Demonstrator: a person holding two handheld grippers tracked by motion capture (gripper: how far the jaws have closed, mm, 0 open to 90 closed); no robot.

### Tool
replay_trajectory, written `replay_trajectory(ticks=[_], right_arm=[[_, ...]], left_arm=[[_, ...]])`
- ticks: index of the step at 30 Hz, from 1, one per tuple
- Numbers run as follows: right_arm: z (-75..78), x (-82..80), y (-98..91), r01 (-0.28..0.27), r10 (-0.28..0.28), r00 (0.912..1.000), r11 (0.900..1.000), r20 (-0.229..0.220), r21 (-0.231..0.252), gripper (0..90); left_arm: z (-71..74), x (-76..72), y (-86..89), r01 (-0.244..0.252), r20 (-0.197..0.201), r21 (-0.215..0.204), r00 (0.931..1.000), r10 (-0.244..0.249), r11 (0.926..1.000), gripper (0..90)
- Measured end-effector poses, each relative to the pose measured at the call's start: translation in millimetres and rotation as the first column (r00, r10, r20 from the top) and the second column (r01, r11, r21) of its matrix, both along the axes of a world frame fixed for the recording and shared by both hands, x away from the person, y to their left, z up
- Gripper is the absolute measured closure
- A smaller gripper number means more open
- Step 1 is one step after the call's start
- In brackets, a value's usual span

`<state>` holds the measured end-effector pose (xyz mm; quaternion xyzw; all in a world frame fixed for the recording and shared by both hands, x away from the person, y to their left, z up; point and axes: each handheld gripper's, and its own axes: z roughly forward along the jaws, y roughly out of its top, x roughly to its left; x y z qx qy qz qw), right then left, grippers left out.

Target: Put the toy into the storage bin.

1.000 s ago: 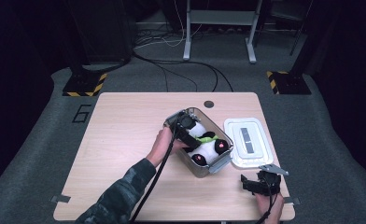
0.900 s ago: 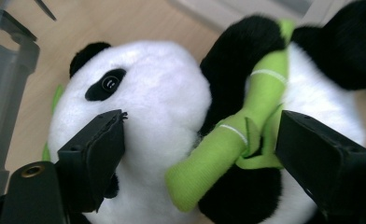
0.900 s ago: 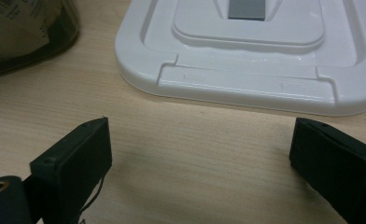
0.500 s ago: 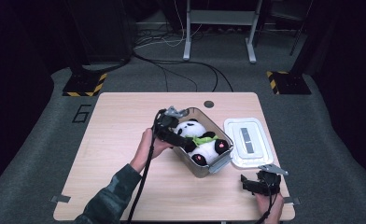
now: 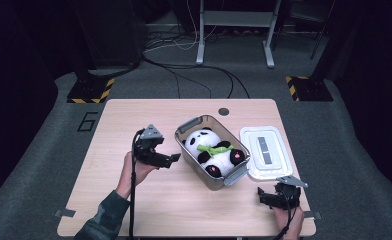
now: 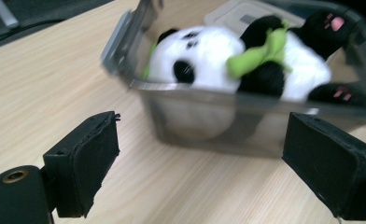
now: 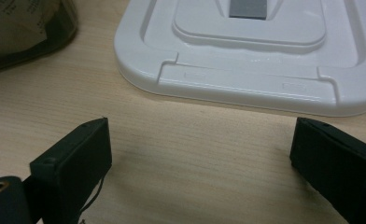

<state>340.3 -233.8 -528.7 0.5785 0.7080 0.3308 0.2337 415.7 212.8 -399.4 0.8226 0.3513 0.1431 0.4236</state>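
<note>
Panda (image 6: 246,60) faces left gripper (image 6: 200,163); lid (image 7: 246,51) faces right gripper (image 7: 200,158).

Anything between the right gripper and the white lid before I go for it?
No. In the right gripper view, only bare table lies between the open right gripper and the white lid. The high view agrees.

High view looks down on the whole counter (image 5: 134,210); claw cameras sit low, sharing the white lid (image 5: 265,152) between them.
</note>
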Motion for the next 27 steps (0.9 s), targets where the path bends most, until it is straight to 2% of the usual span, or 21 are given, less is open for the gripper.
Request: replay_trajectory(ticks=[3,4,7,9,10,11,12,15,17,22,24,26,27], right_arm=[[0.0,0.2,0.7,0.001,-0.001,1.0000,1.0000,-0.001,-0.006,4.8],[0.0,0.2,0.7,0.001,-0.001,1.0000,1.0000,-0.001,-0.006,4.8],[0.0,0.2,0.7,0.000,0.000,1.0000,1.0000,-0.001,-0.009,4.8],[-0.1,0.1,0.9,-0.003,0.003,1.0000,0.9999,-0.002,-0.013,4.8],[-0.1,0.1,0.9,-0.003,0.003,1.0000,0.9999,-0.002,-0.013,4.8],[-0.1,0.2,1.5,-0.002,0.002,1.0000,0.9998,-0.003,-0.019,5.1],[-0.1,0.2,1.5,-0.002,0.002,1.0000,0.9998,-0.003,-0.019,5.1],[-0.3,0.4,2.1,-0.006,0.006,1.0000,0.9997,-0.003,-0.023,5.1],[-0.3,0.5,2.4,-0.002,0.002,1.0000,0.9998,-0.002,-0.021,5.0],[-0.3,0.6,2.6,0.002,-0.002,1.0000,0.9998,-0.002,-0.021,5.1],[-0.3,0.7,3.2,0.003,-0.003,1.0000,0.9996,-0.004,-0.029,5.1],[-0.3,0.7,3.6,0.003,-0.003,1.0000,0.9995,-0.004,-0.033,5.0],[-0.5,1.1,4.8,0.003,-0.004,1.0000,0.9990,-0.006,-0.044,4.6]], left_arm=[[-13.2,-3.3,12.8,-0.032,-0.014,-0.002,0.9994,0.032,0.9995,9.3],[-23.1,-5.2,21.9,-0.048,-0.028,0.007,0.9984,0.048,0.9988,9.1],[-31.6,-6.9,27.4,-0.062,-0.026,0.014,0.9977,0.062,0.9980,8.5],[-45.9,-9.9,38.3,-0.090,-0.038,0.022,0.9952,0.091,0.9957,8.5],[-45.9,-9.9,38.3,-0.090,-0.038,0.022,0.9952,0.091,0.9957,8.3],[-55.5,-12.2,47.0,-0.107,-0.045,0.018,0.9931,0.108,0.9941,8.4],[-55.5,-12.2,47.0,-0.107,-0.045,0.018,0.9931,0.108,0.9941,8.4],[-72.4,-17.0,62.1,-0.160,-0.064,0.017,0.9849,0.161,0.9870,8.3],[-75.7,-17.9,65.4,-0.169,-0.066,0.027,0.9831,0.171,0.9852,7.4],[-91.0,-22.5,80.6,-0.215,-0.087,0.035,0.9721,0.218,0.9759,6.6],[-98.5,-24.3,86.0,-0.236,-0.092,0.038,0.9667,0.239,0.9709,6.1],[-100.8,-24.8,87.4,-0.239,-0.094,0.048,0.9656,0.242,0.9699,5.0],[-104.6,-25.6,90.2,-0.247,-0.103,0.055,0.9623,0.252,0.9674,3.7]])
